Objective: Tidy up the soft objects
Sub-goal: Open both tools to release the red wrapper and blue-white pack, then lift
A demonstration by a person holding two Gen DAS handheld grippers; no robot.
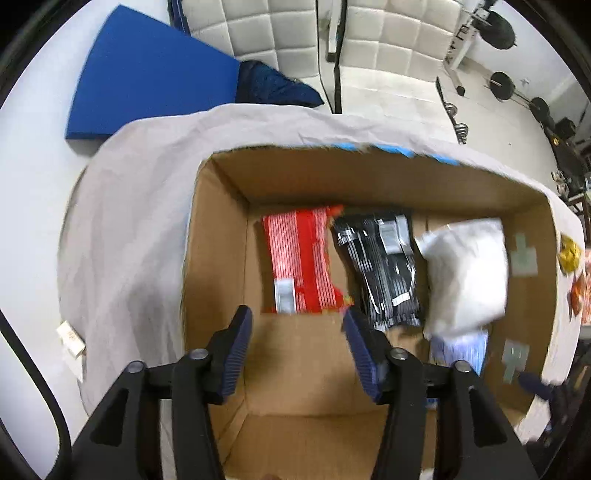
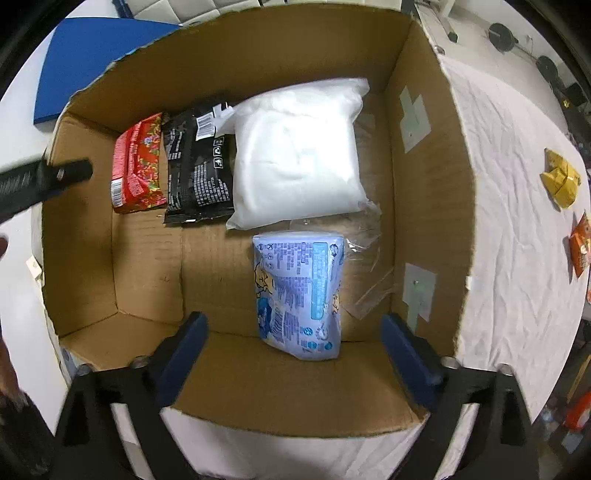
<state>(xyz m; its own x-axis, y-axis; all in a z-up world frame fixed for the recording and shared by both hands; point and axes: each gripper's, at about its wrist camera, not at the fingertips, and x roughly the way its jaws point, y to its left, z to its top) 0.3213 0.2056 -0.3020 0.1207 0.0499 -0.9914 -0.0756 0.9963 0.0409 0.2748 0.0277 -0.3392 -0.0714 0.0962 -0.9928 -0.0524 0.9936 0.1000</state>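
Table draped in wrinkled pale grey cloth (image 2: 517,206), white quilted upholstery (image 1: 251,33) and barbell weights (image 1: 502,86) behind it. A flat blue foam pad (image 1: 147,74) lies at the far left of the table.

An open brown cardboard box (image 2: 428,155) sits on the cloth, both tools above it pointing down into it.

Inside the box, along the far wall, left to right:
- red patterned soft pack (image 2: 137,164), flat on the floor
- black soft pack with white print (image 2: 197,170), touching the red one
- white puffy plastic-wrapped pack (image 2: 299,155), just beside the black one

Nearer the camera in the right wrist view, a pale blue printed soft pack (image 2: 299,295) lies on the box floor, just below the white pack, with loose clear film (image 2: 365,266) at its right.

Left tool (image 1: 297,317): fingers part way spread, nothing between them, above the near end of the red pack. Left view is motion-blurred.

Right tool (image 2: 293,325): fingers spread wide, either side of the near end of the pale blue pack, pads clear of it.

Outside the box, on the cloth at right: a crumpled yellow pack (image 2: 559,177) and an orange pack (image 2: 580,247), near each other, well apart from the box contents.
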